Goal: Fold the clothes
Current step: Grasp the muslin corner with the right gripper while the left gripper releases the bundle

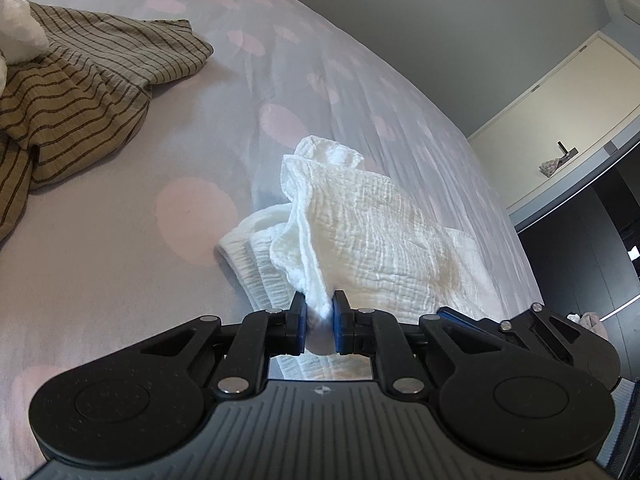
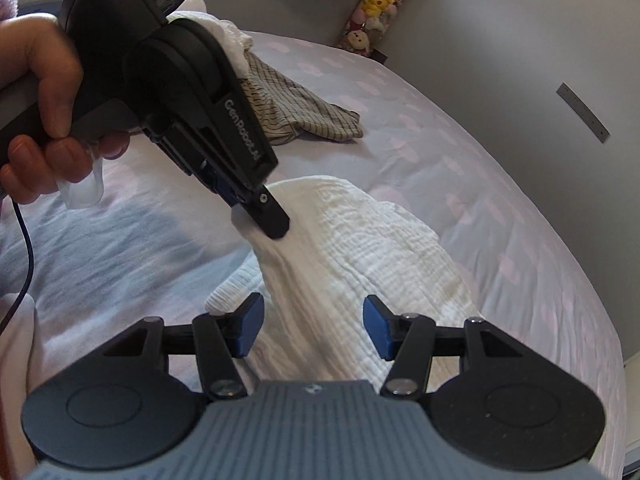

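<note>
White crinkled muslin cloth [image 1: 360, 232] lies bunched near the bed's edge on a pale lilac bedspread with pink spots [image 1: 120, 240], one corner pinched tight in the left gripper [image 1: 320, 312] and lifted. The right gripper [image 2: 314, 326] hovers over the same cloth, its blue-padded jaws apart and grasping nothing. A tan striped garment [image 1: 80, 92] sits crumpled towards the bed's far side.

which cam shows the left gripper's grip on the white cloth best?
Left wrist: the left gripper has its jaws pinched on a bunched edge of the white cloth, seen head-on. Right wrist shows that gripper only side-on, lifting the cloth into a peak, jaws partly hidden.
</note>
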`<state>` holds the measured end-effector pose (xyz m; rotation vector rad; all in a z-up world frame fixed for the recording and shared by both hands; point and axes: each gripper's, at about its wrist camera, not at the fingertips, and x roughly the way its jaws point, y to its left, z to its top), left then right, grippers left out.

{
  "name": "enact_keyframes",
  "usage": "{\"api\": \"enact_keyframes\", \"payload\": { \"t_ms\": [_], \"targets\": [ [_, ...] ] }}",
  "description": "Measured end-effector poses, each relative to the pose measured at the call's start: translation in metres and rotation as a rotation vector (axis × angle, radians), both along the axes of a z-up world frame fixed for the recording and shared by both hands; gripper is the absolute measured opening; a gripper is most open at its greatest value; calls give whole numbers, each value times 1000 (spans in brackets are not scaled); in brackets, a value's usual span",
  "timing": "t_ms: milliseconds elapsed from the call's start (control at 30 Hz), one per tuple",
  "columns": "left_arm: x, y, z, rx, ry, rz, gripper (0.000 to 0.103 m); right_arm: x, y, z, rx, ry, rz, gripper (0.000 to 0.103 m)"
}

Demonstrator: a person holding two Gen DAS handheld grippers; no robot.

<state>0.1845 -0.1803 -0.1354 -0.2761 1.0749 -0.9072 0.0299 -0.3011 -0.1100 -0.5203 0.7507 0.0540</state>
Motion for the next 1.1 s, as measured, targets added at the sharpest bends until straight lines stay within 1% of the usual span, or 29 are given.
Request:
{"api": "enact_keyframes", "payload": {
  "t_ms": [67,167,267,300,333,367,433,467,500,567,633,700,767,833,967,1100],
  "targets": [
    [3,2,-1,-33,11,-3,10,10,8,-5,-30,5,31,58],
    [4,5,0,-114,8,-27,10,22,20,-13,-78,1,78,58],
    [4,5,5,-200,-14,-64,10,32,25,-18,-113,-17,98,52],
    [3,5,6,-213,-21,-70,10,34,25,-18,-126,-30,97,38],
    [4,5,6,-219,-26,-69,11,36,24,-18,-134,-42,90,28],
    [4,4,6,-225,-28,-66,12,37,19,-15,-124,-51,75,14],
    [7,6,6,-255,-33,-49,17,36,5,-7,-81,-68,38,10],
    [9,8,7,-275,-36,-37,22,34,-4,-1,-62,-78,15,10],
    [10,11,8,-295,-39,-21,26,33,-12,4,-44,-89,-7,10],
    [13,16,9,-312,-42,18,38,29,-32,16,2,-112,-63,9],
    [15,17,7,-295,-39,44,39,22,-59,31,66,-138,-145,9],
    [16,14,7,-256,-44,56,39,13,-87,43,121,-157,-231,10],
    [15,9,7,-218,-64,45,41,3,-112,50,159,-170,-315,9],
    [12,2,9,-180,-95,27,45,-8,-137,57,193,-183,-400,10],
    [1,-10,10,-97,-175,-25,49,-37,-181,55,227,-192,-560,10],
    [-8,-22,8,-49,-203,-84,49,-70,-215,43,255,-176,-697,10]
  ]
}}
